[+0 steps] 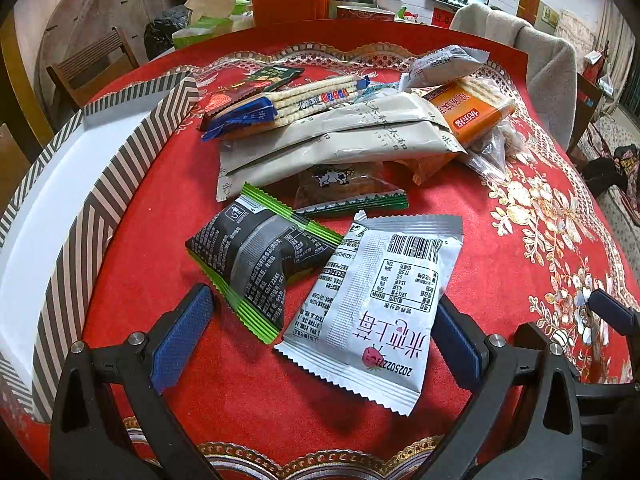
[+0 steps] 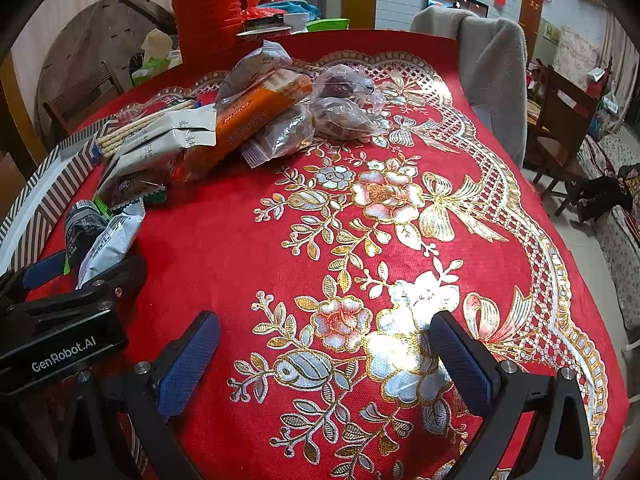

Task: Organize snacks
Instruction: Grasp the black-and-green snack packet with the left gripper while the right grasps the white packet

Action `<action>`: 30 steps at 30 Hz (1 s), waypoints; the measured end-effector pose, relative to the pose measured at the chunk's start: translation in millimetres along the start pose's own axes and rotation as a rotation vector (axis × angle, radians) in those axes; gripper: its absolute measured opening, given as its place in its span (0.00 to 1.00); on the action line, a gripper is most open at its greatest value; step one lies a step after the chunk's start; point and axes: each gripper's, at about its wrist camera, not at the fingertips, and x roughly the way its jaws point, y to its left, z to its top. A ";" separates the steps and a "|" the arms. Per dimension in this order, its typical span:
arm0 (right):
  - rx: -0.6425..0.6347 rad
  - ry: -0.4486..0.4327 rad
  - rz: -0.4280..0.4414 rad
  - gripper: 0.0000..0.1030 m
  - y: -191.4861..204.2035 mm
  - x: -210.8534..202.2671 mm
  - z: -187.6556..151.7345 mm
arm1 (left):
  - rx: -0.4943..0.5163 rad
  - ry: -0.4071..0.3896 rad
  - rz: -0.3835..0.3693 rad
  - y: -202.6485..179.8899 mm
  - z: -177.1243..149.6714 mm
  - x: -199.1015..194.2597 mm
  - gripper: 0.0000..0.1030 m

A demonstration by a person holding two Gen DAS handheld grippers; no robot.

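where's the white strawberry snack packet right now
In the left wrist view, the white packet lies on the red tablecloth, between the open left hand-held gripper fingers, beside the black-and-green packet.

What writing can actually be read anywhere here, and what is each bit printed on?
"GenRobot.AI": on the black body of the left hand-held gripper, seen from the right wrist camera.
"20250222": date stamp on the white snack packet, upside down.
"1915": on the long beige packets.
Chinese characters on the white packet, the beige packets and the orange packet: not transcribed here.
Fine print on the black-and-green packet: too small to read.
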 end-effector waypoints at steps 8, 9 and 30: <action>0.000 0.000 0.000 1.00 0.1 0.0 0.3 | 0.017 0.011 -0.013 2.1 0.6 -0.6 1.00; 0.000 0.000 0.000 1.00 0.1 0.0 0.2 | 0.030 0.028 -0.033 5.7 0.1 -2.4 0.99; -0.005 -0.001 0.010 1.00 -0.2 0.0 -0.2 | 0.237 0.197 -0.200 36.9 28.2 -20.8 0.94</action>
